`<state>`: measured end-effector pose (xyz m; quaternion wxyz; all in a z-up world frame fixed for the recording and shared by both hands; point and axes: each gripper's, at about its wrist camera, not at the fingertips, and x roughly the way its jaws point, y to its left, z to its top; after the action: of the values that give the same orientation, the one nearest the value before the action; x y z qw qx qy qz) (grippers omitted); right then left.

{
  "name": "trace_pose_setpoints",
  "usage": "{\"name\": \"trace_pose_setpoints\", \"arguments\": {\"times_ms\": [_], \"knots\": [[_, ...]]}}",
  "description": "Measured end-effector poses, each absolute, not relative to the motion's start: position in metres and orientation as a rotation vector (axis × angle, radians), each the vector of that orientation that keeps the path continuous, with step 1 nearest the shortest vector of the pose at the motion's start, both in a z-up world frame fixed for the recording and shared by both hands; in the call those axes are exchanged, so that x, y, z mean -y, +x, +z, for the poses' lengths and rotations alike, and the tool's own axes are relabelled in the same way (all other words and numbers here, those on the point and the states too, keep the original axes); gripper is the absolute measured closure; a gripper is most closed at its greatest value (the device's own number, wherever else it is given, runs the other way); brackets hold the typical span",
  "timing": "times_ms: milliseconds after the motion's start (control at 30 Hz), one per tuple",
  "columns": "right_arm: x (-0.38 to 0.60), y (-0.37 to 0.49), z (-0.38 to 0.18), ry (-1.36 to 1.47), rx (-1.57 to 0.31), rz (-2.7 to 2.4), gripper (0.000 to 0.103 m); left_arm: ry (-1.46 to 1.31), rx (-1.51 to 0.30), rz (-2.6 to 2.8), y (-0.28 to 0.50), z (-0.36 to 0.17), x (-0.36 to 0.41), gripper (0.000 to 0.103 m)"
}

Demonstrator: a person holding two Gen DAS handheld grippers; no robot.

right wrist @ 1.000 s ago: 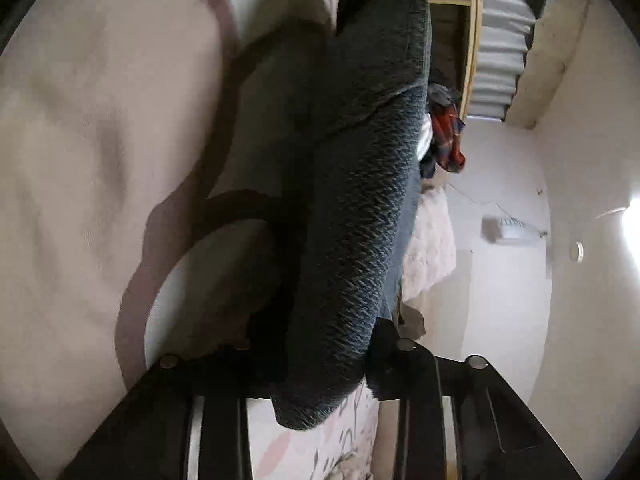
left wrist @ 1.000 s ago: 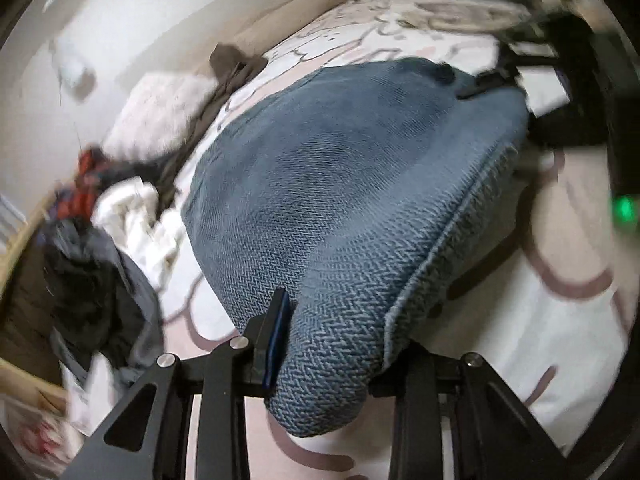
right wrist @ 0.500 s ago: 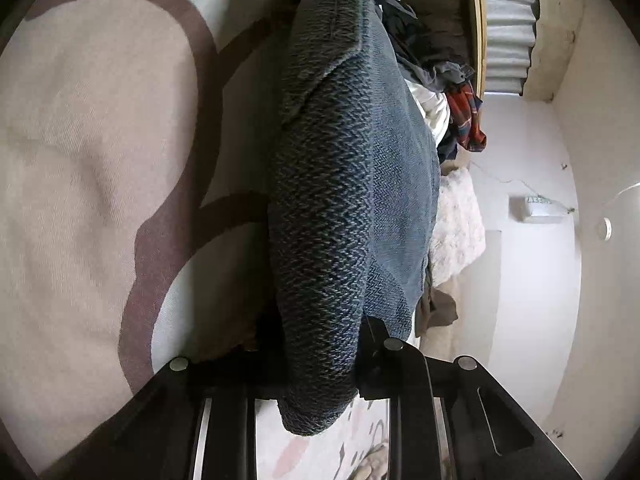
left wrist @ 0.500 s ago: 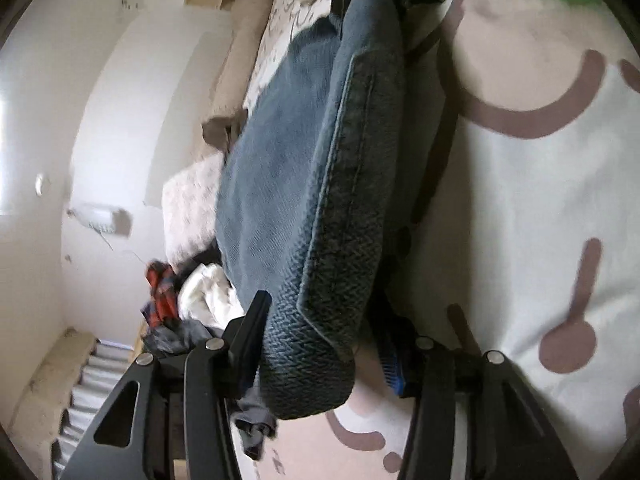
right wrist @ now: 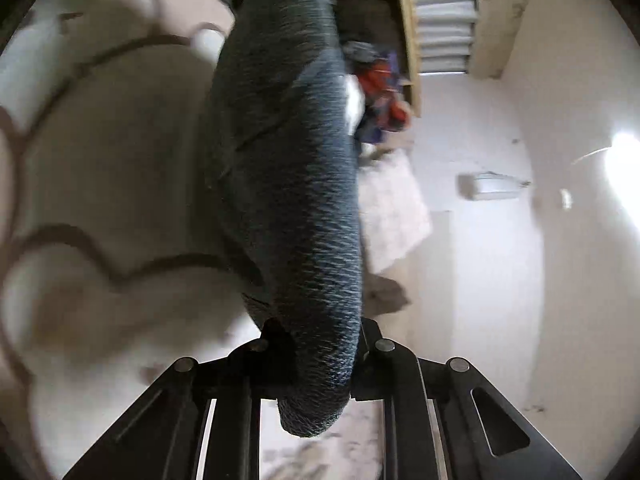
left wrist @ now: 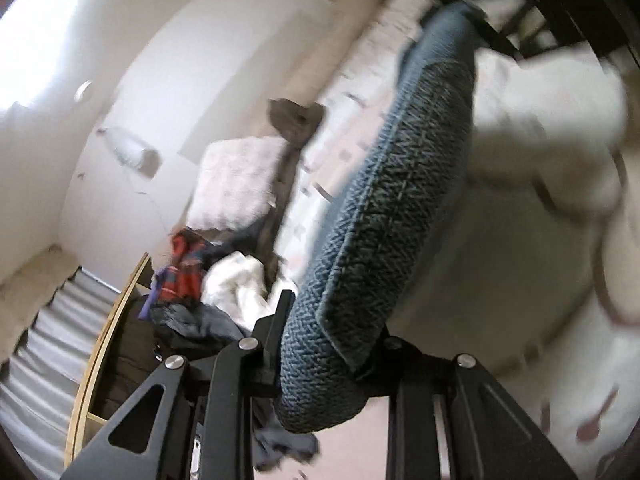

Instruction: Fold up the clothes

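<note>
A blue-grey knitted garment (left wrist: 400, 208) is stretched edge-on between my two grippers, lifted above the bed's patterned cover (left wrist: 520, 264). My left gripper (left wrist: 324, 332) is shut on one end of it. In the right wrist view the same garment (right wrist: 296, 184) runs away from the camera, and my right gripper (right wrist: 316, 344) is shut on its near end. The far end of the garment and the fingertips are hidden by the cloth.
A pile of loose clothes (left wrist: 208, 288), red plaid and white among them, lies at the bed's far side beside a fluffy pillow (left wrist: 236, 184). A wooden shelf (left wrist: 104, 344) and white walls stand behind. The pile also shows in the right wrist view (right wrist: 376, 100).
The garment went from spread flat on the bed to lifted and turned edge-on. Both grippers rose and swung with it; both views are now motion-blurred.
</note>
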<state>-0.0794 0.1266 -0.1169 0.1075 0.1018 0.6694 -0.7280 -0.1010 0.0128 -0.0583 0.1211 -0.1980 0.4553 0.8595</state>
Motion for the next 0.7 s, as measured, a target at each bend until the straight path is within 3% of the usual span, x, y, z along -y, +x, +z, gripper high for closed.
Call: {"name": "trace_pose_setpoints", "arguments": {"times_ms": [367,700], "knots": [[-0.224,-0.136,0.020,0.300,-2.284,-2.323,0.086,-0.442,-0.812,2.568,-0.183,0.087,-0.101,0.078],[-0.381,-0.150,0.099,0.524,-2.602,-2.407,0.086,-0.282,-0.582,2.496,-0.203,0.145,-0.274,0.078]]}}
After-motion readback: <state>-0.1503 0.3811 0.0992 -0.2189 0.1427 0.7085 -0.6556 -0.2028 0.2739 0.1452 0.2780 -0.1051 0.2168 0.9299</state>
